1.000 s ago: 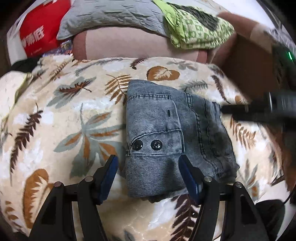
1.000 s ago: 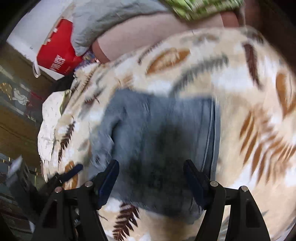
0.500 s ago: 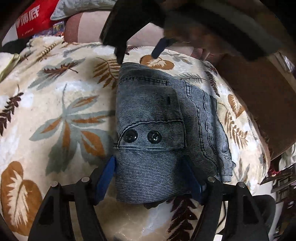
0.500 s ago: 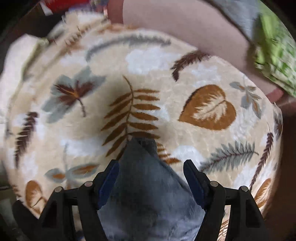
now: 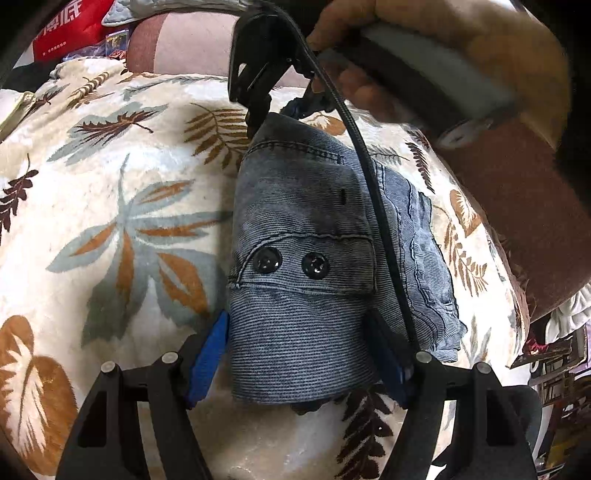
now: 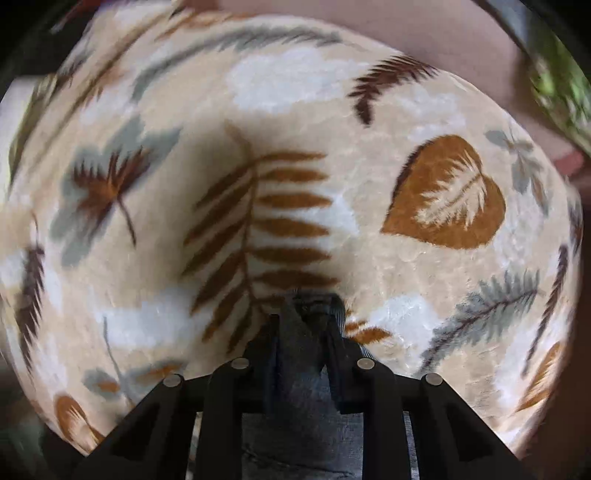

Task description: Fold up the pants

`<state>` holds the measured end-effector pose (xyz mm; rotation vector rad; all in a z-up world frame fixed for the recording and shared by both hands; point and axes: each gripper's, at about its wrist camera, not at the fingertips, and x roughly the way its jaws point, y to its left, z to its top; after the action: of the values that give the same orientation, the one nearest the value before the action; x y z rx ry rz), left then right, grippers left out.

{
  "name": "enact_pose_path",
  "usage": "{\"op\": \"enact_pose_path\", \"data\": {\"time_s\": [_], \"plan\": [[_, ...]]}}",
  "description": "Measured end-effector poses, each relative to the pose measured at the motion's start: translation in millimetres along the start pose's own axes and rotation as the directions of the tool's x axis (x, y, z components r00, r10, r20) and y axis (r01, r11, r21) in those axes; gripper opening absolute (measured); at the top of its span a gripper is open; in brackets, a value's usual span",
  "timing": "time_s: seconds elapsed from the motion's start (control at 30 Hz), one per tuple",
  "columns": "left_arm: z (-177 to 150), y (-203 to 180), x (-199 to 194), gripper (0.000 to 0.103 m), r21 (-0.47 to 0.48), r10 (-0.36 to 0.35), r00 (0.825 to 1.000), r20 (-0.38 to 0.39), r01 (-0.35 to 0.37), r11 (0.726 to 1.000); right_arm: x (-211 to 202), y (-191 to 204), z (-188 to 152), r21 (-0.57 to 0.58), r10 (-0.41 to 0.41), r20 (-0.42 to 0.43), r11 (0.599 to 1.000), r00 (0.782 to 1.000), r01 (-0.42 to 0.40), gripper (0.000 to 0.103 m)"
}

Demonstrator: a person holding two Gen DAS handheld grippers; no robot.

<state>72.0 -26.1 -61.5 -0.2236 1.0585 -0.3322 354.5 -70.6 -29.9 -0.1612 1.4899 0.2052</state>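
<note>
The folded denim pants (image 5: pixel 303 266) lie on the leaf-print blanket (image 5: pixel 110 221). The right tongs (image 6: pixel 301 332) are closing on the far edge, cloth pinched between them. The left tongs (image 5: pixel 299 354) stand open around the near end and should close on all layers before lifting. A second ago, the right tongs were wide open above the pants.

A leaf-patterned cream blanket (image 5: pixel 110 221) covers the bed, with a red bag (image 5: pixel 70 33) behind it.
</note>
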Motion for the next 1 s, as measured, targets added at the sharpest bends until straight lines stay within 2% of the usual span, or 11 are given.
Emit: {"op": "enact_pose_path", "data": {"time_s": [0.1,0.27,0.33,0.4,0.53,0.6,0.7,0.73,0.8,0.9,1.0], "plan": [[-1,-2,-4,0.074,0.008,-0.007,1.0,0.003,0.007,1.0,-20,-16,-11,0.059,0.06,0.106,0.996,0.993,-0.066,0.025],[5,1,-34,0.074,-0.009,-0.012,0.997,0.071,0.013,1.0,-86,-67,-67,0.096,0.139,0.292,0.98,0.946,-0.173,0.037],[10,6,-46,0.074,-0.03,-0.018,0.994,0.106,0.021,0.999,-103,-98,-101,0.119,0.177,0.327,0.967,0.928,-0.226,0.065],[18,11,-52,0.075,-0.047,-0.005,0.994,0.113,0.011,0.999,-106,-127,-137,0.155,0.2,0.362,0.95,0.911,-0.27,0.071],[35,30,-47,0.075,-0.103,0.003,0.998,0.066,0.004,0.995,-71,-196,-206,0.268,0.323,0.355,0.864,0.877,-0.426,0.071],[43,36,-40,0.075,-0.133,0.015,0.999,0.042,-0.009,0.991,-45,-215,-227,0.313,0.359,0.341,0.828,0.869,-0.465,0.071],[51,37,-25,0.075,-0.131,0.014,1.0,0.001,-0.013,0.991,-15,-224,-250,0.33,0.477,0.361,0.739,0.802,-0.588,0.071],[51,36,-22,0.075,-0.124,0.023,1.0,-0.009,-0.024,0.992,-9,-223,-252,0.328,0.496,0.359,0.726,0.791,-0.604,0.071],[55,31,-12,0.075,-0.101,0.034,0.999,-0.032,-0.037,0.994,2,-219,-252,0.323,0.502,0.352,0.727,0.79,-0.605,0.071],[61,23,2,0.075,-0.081,0.051,0.997,-0.057,-0.056,0.995,15,-216,-246,0.33,0.522,0.362,0.703,0.773,-0.63,0.071],[65,20,24,0.075,-0.081,0.036,0.993,-0.11,-0.045,0.996,15,-210,-239,0.322,0.514,0.358,0.715,0.779,-0.62,0.073]]}}
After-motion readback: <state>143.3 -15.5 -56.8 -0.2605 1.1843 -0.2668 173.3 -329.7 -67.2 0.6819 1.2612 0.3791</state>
